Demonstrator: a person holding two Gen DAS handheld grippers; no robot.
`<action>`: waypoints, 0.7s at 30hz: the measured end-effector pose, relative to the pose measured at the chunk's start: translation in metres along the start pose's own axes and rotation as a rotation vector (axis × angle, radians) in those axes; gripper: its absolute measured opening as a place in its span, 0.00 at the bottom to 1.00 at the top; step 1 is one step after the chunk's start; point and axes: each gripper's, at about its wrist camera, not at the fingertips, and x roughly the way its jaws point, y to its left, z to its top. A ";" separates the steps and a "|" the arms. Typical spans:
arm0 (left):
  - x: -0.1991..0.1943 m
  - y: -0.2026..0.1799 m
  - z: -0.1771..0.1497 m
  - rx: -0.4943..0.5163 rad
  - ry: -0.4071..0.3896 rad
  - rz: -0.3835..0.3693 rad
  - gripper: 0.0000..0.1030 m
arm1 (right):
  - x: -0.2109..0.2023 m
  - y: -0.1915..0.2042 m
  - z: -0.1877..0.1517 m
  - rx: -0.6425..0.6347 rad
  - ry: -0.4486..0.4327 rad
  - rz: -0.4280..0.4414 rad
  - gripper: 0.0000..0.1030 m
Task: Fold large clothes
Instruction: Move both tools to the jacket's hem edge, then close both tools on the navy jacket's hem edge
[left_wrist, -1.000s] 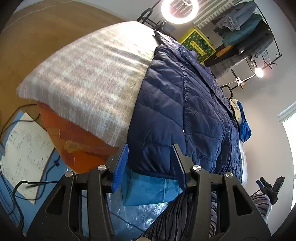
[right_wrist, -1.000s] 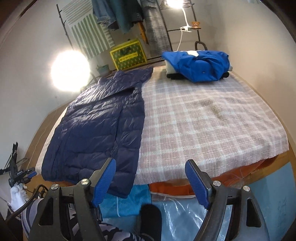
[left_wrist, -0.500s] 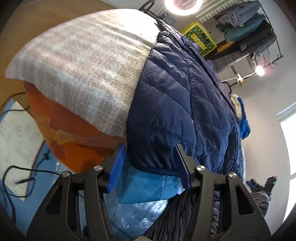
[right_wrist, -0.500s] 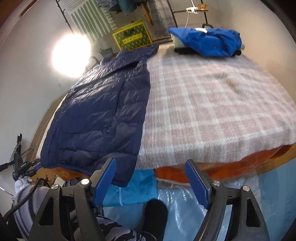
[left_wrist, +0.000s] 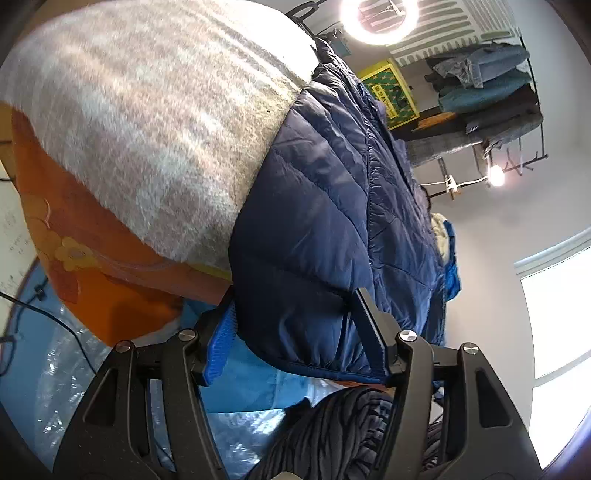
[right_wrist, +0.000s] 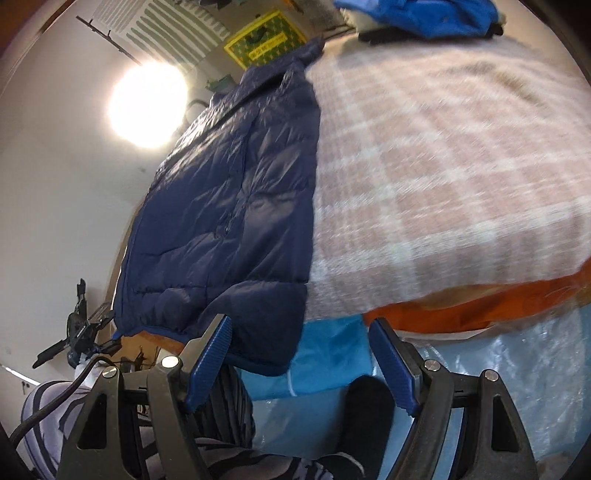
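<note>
A navy quilted puffer jacket (left_wrist: 332, 206) lies lengthwise on a bed covered with a pink-and-white plaid blanket (left_wrist: 155, 122), its hem hanging over the near edge. It also shows in the right wrist view (right_wrist: 236, 199). My left gripper (left_wrist: 295, 332) is open, its fingers on either side of the hanging hem corner. My right gripper (right_wrist: 301, 360) is open just below the hem's other corner, with the hem edge by its left finger (right_wrist: 210, 354).
A folded bright blue garment (right_wrist: 424, 14) lies at the far end of the bed. An orange sheet (right_wrist: 480, 306) and blue plastic-wrapped base (right_wrist: 498, 369) show under the blanket. A clothes rack (left_wrist: 487, 85), ring light (left_wrist: 380, 14) and yellow crate (left_wrist: 391, 92) stand beyond.
Both grippers have moved forward and closer to the jacket's hem. The left gripper's fingers now straddle the hem corner. The right gripper has narrowed somewhat and tilted.
</note>
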 end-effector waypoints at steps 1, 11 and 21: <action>0.000 0.001 0.000 -0.003 0.001 -0.010 0.59 | 0.005 0.002 0.000 -0.001 0.011 0.011 0.77; -0.004 -0.032 0.002 0.192 0.038 0.075 0.19 | 0.031 0.024 0.004 -0.031 0.092 0.135 0.20; -0.058 -0.097 0.008 0.281 -0.059 0.088 0.11 | -0.053 0.068 0.024 -0.138 -0.107 0.137 0.03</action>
